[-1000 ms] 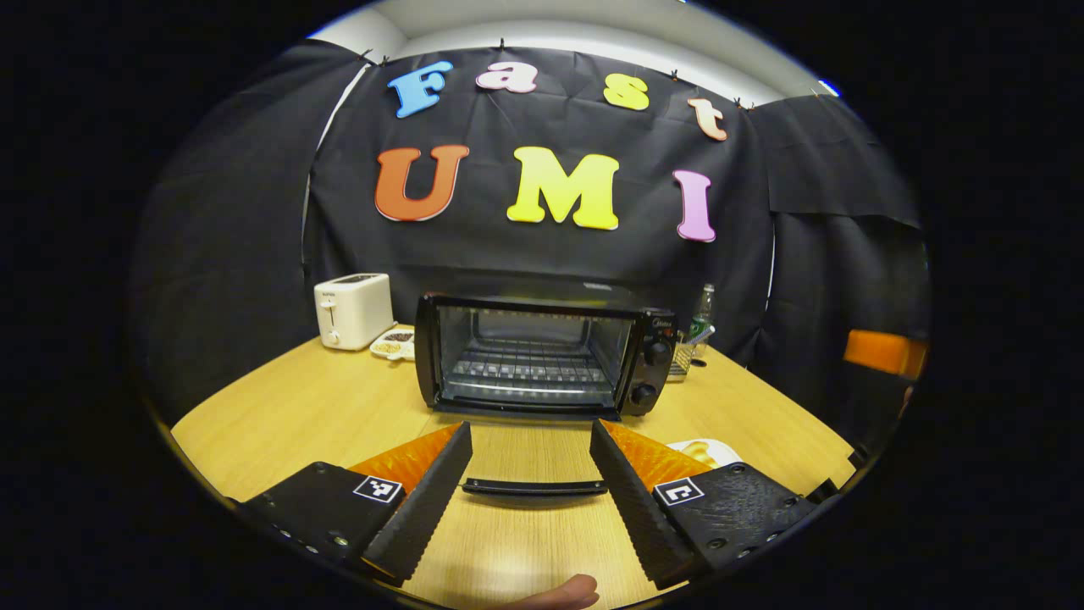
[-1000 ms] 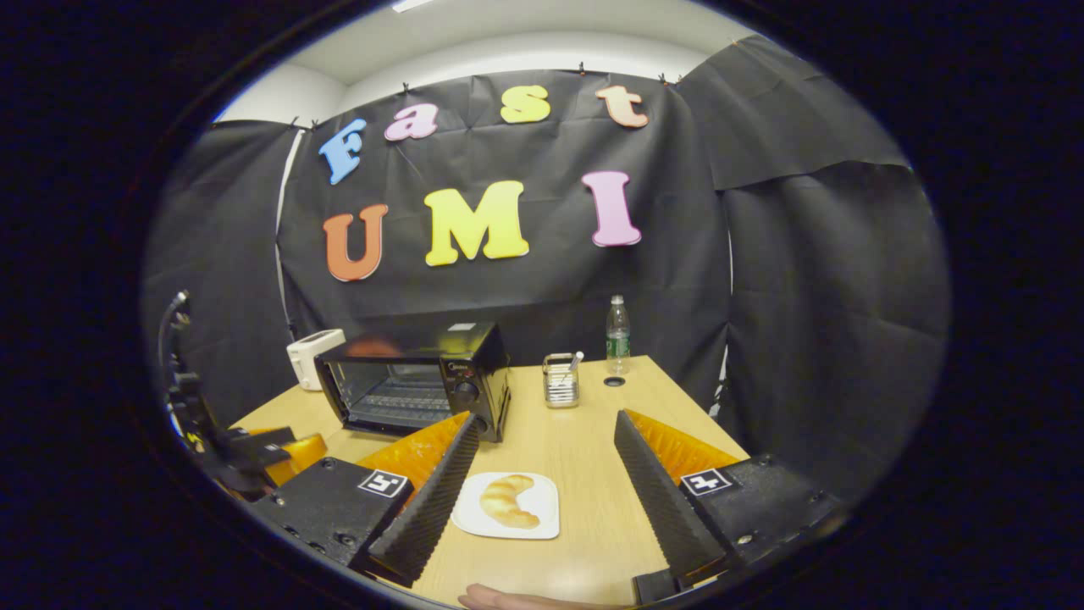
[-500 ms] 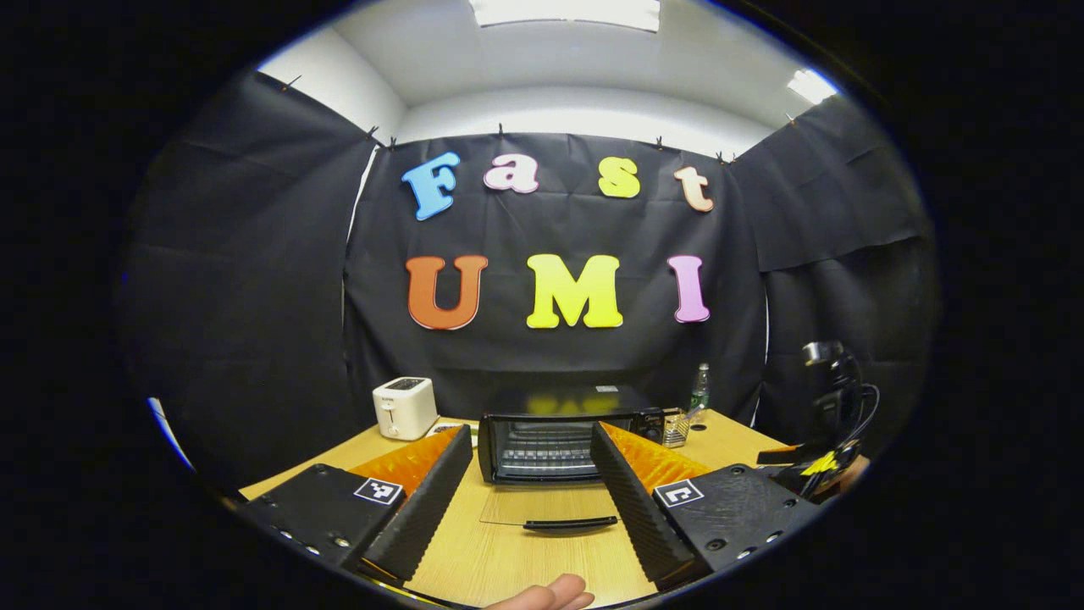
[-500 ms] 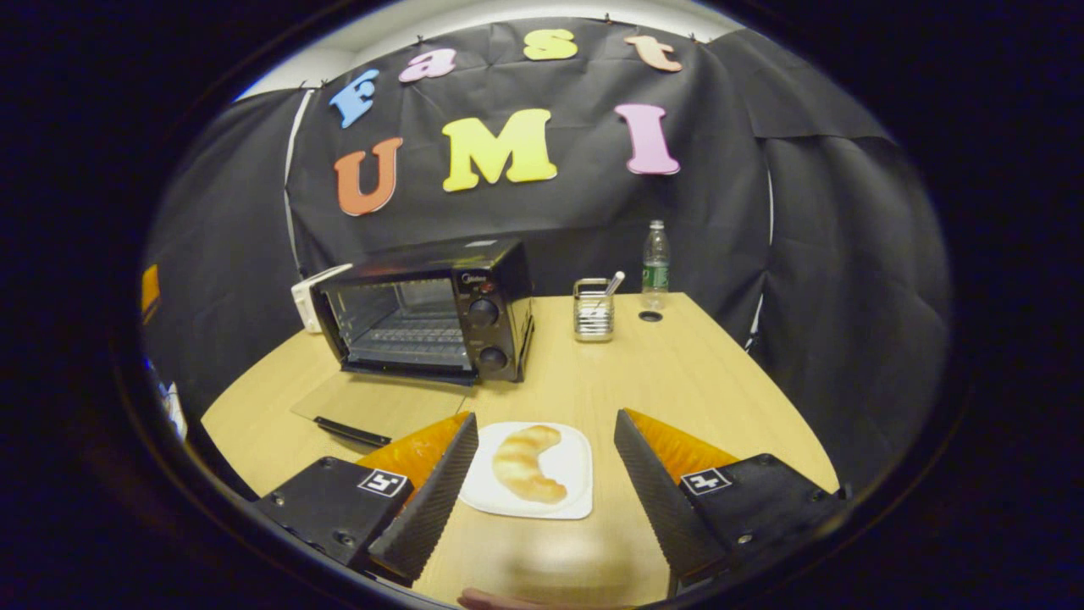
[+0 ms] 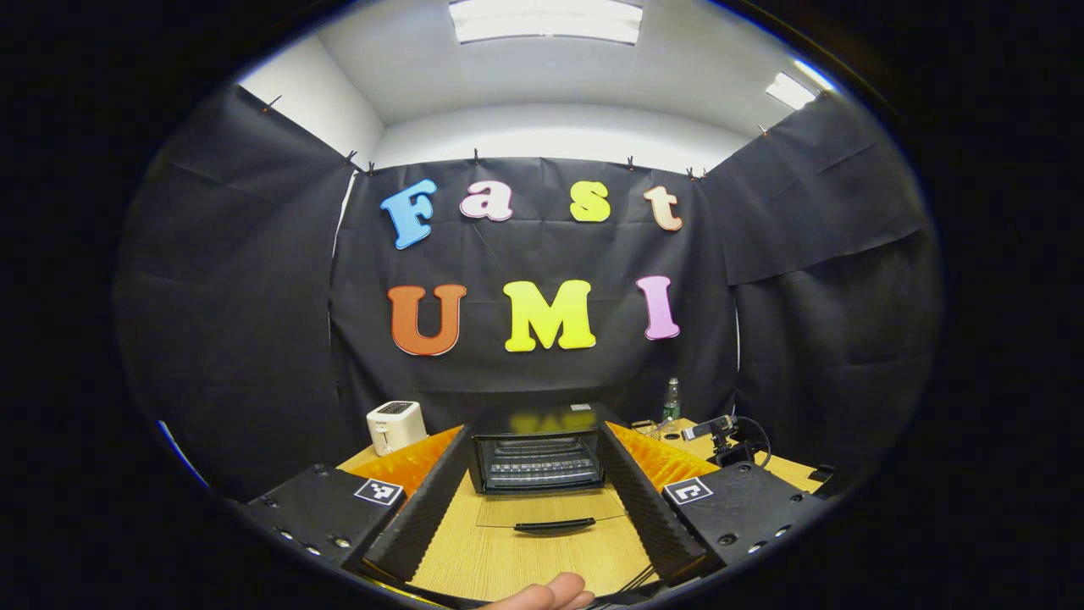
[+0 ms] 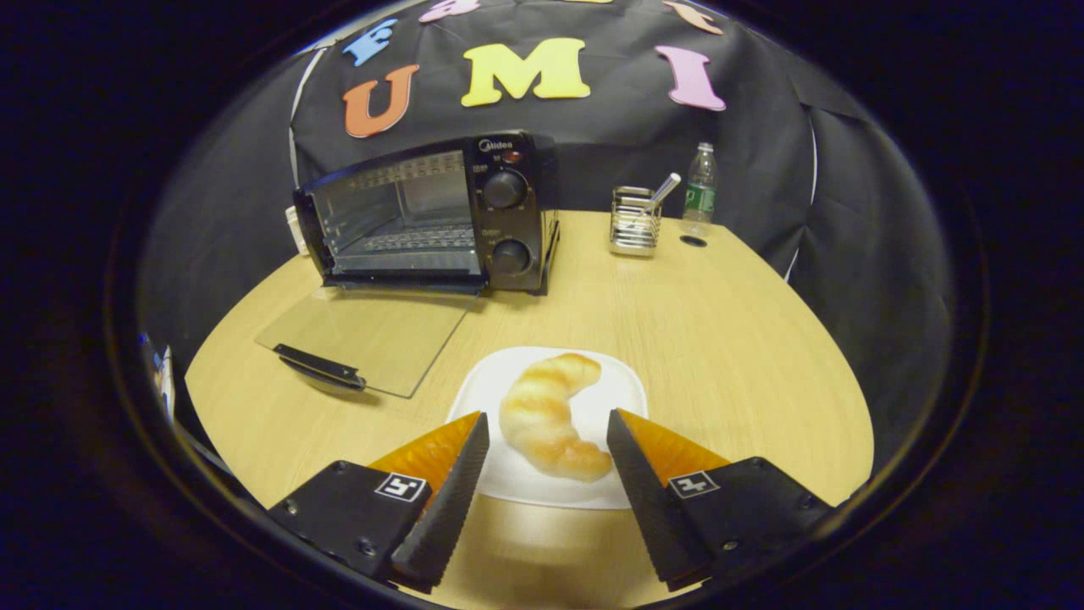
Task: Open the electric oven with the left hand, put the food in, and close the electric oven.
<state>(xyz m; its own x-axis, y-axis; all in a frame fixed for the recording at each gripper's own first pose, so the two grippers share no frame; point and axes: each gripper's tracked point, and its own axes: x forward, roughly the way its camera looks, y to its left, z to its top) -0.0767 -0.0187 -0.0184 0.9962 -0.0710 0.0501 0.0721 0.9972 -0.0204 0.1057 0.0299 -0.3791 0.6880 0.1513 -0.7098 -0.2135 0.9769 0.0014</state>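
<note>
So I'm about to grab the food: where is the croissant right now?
In the right gripper view the croissant lies on the white plate on the table, between the open right gripper's fingers, in front of the open oven.

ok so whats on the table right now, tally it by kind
Appliances: 2, the open oven and the white toaster
Food: 1, the croissant
Plates: 1, the white plate under the croissant
Bottles: 1, the water bottle
Wire holders: 1, the metal caddy
Total: 6
</note>
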